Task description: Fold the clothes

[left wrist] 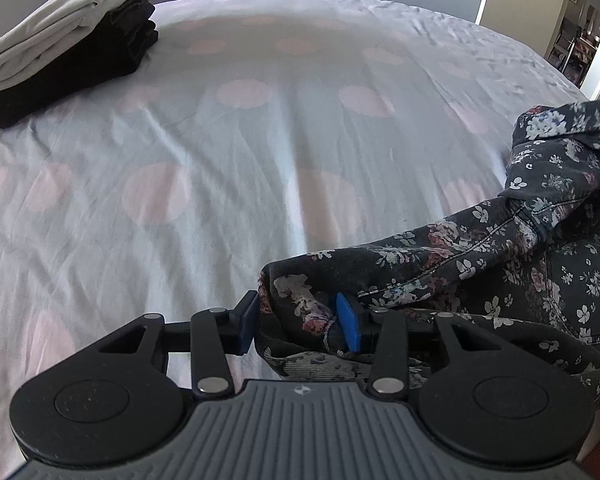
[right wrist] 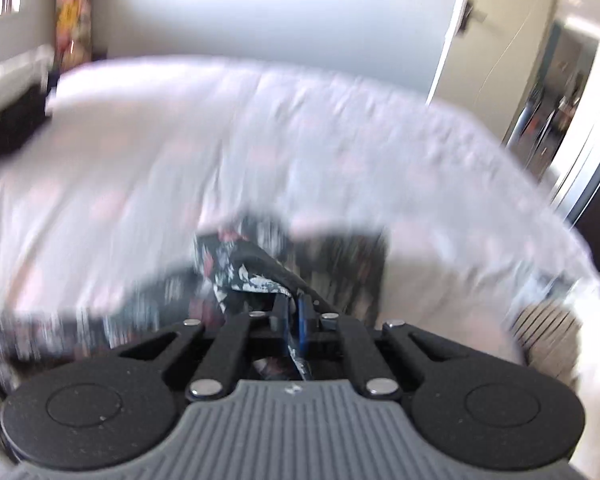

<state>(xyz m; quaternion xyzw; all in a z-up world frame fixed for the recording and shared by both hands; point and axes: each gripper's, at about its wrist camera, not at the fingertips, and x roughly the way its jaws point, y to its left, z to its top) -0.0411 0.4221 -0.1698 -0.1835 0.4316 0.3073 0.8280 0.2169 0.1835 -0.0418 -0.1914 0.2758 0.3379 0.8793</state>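
A dark floral garment [left wrist: 480,264] lies bunched at the bed's near right. My left gripper [left wrist: 300,322] is open, and a fold of the garment's edge sits between its blue pads [left wrist: 348,322]. In the blurred right wrist view my right gripper [right wrist: 294,320] is shut on a fold of the same floral garment [right wrist: 240,268], which trails down to the left.
A stack of folded clothes [left wrist: 64,48], white on top of black, sits at the bed's far left corner. The bed sheet [left wrist: 240,140] is white with pale pink dots. An open doorway [left wrist: 584,32] is at the far right.
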